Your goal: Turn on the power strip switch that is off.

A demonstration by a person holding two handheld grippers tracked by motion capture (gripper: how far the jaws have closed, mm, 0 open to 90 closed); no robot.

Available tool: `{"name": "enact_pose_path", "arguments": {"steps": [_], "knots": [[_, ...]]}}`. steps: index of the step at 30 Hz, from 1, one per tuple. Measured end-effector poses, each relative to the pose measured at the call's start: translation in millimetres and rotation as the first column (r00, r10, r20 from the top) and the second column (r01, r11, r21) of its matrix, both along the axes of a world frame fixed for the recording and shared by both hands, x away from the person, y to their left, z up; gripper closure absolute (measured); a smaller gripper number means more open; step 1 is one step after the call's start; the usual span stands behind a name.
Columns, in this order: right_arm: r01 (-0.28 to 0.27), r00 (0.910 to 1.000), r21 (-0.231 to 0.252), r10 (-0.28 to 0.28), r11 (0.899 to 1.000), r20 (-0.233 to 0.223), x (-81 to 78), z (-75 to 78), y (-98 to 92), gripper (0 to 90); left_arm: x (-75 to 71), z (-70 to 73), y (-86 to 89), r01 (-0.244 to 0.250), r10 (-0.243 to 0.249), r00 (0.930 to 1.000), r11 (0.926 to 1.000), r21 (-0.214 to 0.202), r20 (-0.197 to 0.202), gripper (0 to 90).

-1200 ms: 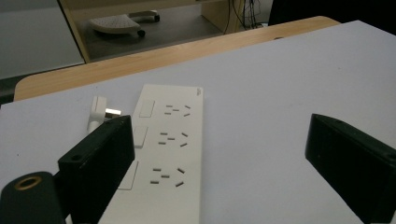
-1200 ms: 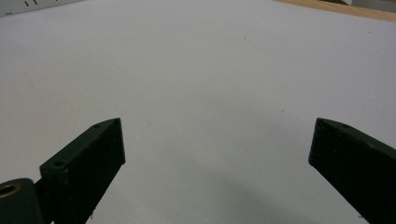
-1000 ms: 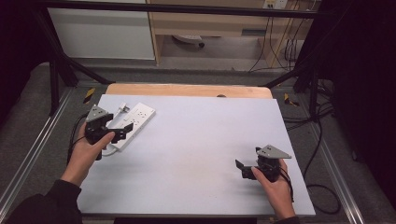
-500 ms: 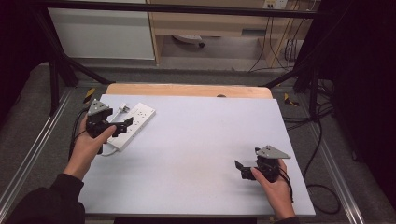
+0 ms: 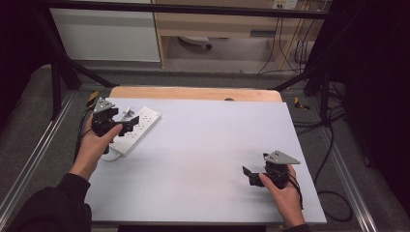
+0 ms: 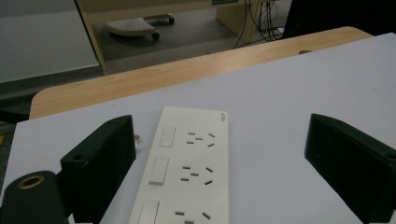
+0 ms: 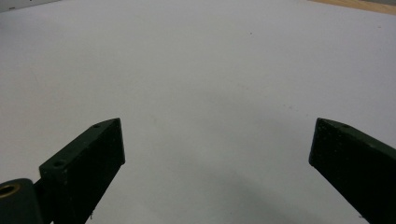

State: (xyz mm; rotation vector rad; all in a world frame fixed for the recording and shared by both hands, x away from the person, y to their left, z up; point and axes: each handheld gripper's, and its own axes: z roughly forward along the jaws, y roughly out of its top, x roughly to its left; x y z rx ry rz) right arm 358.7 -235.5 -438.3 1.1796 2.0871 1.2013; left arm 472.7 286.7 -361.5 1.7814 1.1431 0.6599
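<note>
Left gripper [image 5: 126, 126], jaws apart, straddles white power strip [image 6: 187, 172] for grabbing; right gripper [image 5: 250, 175], jaws apart, idles lower right.

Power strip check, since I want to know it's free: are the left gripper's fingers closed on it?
No, the left gripper is open, its fingers apart above the power strip.
</note>
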Motion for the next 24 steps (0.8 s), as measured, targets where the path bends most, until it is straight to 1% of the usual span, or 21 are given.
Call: {"name": "enact_pose_path", "arguments": {"steps": [2,6,13,24], "knots": [[0.001,1.0000,0.001,-0.001,1.000,-0.002,-0.1,0.1,0.4,3.9,2.7,-2.7,-0.3,-0.002,0.002,1.0000,0.9999,0.010,-0.006,9.0],[0.001,1.0000,-0.001,-0.001,1.000,0.003,-0.1,0.4,0.1,3.9,6.4,-6.1,0.2,-0.010,0.010,0.9999,0.9998,0.015,-0.010,9.1],[0.001,1.0000,0.005,-0.001,1.000,0.004,-0.1,0.8,-0.7,3.9,12.8,-11.0,-0.1,-0.027,0.028,0.9995,0.9996,0.005,-0.013,9.4],[0.001,0.9999,0.009,-0.001,1.000,0.011,-0.5,1.2,-1.8,3.9,25.0,-23.3,-2.6,-0.044,0.046,0.9982,0.9985,0.032,-0.039,10.0]]}}
